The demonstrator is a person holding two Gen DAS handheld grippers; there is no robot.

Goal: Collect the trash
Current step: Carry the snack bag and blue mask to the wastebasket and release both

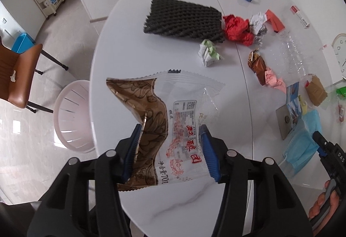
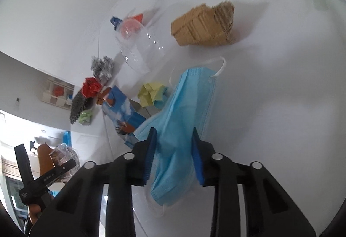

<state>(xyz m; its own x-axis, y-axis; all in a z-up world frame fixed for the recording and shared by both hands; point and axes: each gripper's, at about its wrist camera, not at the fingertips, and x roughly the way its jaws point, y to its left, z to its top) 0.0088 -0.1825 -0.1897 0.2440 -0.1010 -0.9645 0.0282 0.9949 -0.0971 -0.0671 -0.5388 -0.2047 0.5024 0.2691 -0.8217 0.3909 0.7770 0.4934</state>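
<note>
My left gripper (image 1: 170, 128) is shut on a snack wrapper (image 1: 164, 105), part brown and part clear with red print, which hangs above the white round table (image 1: 173, 198). On the floor to the left of the table stands a pale pink basket (image 1: 71, 120). My right gripper (image 2: 174, 131) points down at the table, and its blue pads pinch a bunched light blue face mask (image 2: 190, 94). In the left wrist view the mask (image 1: 300, 141) lies at the right edge of the table with the right gripper (image 1: 320, 144) on it.
Litter on the table: a dark foam sheet (image 1: 183, 20), red crumpled paper (image 1: 237, 29), a green-white paper ball (image 1: 208, 53), pink paper (image 1: 273, 81), a cardboard piece (image 2: 203, 25), a clear bottle (image 2: 140, 51) and yellow paper (image 2: 152, 94). A brown chair (image 1: 19, 77) stands at the left.
</note>
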